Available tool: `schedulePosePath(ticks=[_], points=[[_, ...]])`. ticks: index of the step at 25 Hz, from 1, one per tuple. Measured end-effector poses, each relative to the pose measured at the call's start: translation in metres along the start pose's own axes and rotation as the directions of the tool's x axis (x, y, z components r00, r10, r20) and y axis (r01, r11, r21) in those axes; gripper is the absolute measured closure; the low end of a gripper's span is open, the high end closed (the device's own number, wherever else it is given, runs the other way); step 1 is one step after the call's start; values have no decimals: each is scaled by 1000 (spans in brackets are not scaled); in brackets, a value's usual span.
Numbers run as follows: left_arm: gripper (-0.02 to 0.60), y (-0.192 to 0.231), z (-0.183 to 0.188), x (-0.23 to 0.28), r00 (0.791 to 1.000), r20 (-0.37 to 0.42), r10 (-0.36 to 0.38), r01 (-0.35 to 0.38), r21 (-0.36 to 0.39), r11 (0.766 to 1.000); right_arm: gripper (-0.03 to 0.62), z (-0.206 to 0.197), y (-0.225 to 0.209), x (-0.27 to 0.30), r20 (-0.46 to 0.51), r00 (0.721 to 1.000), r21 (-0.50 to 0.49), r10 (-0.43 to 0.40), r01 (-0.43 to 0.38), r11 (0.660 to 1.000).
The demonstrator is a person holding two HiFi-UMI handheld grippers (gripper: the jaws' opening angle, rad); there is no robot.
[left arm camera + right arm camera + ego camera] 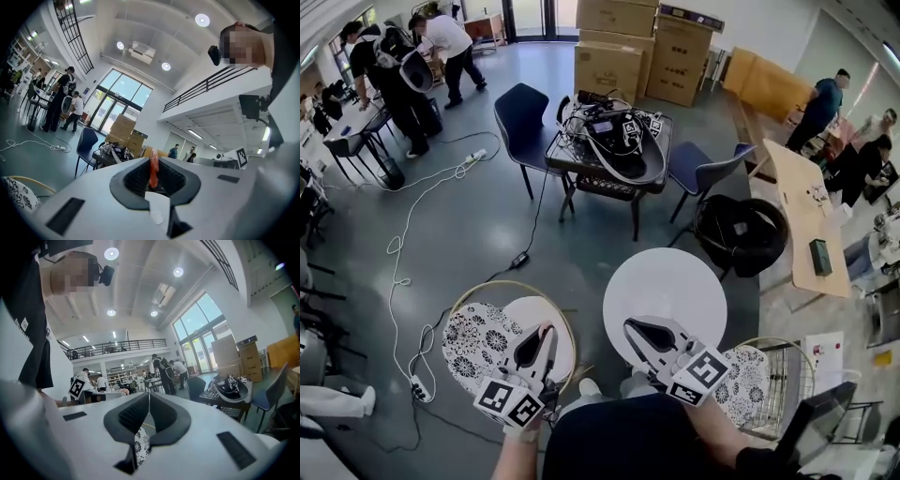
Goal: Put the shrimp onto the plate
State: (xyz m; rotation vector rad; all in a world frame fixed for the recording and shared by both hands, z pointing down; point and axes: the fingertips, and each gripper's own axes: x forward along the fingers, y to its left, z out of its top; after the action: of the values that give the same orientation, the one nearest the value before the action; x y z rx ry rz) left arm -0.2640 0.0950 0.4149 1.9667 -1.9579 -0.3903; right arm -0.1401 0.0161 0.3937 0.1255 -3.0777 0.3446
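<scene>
An orange shrimp (153, 169) stands upright, pinched between the jaws of my left gripper (153, 164), which is shut on it. In the head view that gripper (544, 334) hovers over a round, tan-rimmed surface (502, 284). A black-and-white flowered plate (471, 339) lies there, just left of the jaws. A pink bit of the shrimp (546, 328) shows at the tips. My right gripper (629, 324) points over the near edge of a white round table (670, 281). Seen from its own camera, the right gripper (149, 397) has its jaws together with nothing between them.
A second flowered plate (742, 380) sits low right beside a wire basket (787, 370). Ahead stand a dark table with cables and gear (614, 141), blue chairs (523, 117), stacked cardboard boxes (642, 47) and a floor cable with a power strip (417, 384). People stand at the far left and right.
</scene>
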Motion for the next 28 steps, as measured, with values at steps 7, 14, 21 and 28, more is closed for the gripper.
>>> schedulePosePath(ticks=[7,14,21,28], points=[[540,-15,-9,35,999,-24,-29,29,11,1000,576,3,-27,-12,8,1000,14,-11,11,1000],[540,-34,-11,75,997,-46,-63,64,21,998,576,8,-59,-28,20,999,31,-40,40,999],[540,-50,-24,111,989,-95,-110,113,25,993,577,5,-87,-47,13,995,52,-100,99,994],[540,-58,-49,154,974,-166,-153,162,42,986,577,3,-114,-63,-4,987,52,-161,161,986]])
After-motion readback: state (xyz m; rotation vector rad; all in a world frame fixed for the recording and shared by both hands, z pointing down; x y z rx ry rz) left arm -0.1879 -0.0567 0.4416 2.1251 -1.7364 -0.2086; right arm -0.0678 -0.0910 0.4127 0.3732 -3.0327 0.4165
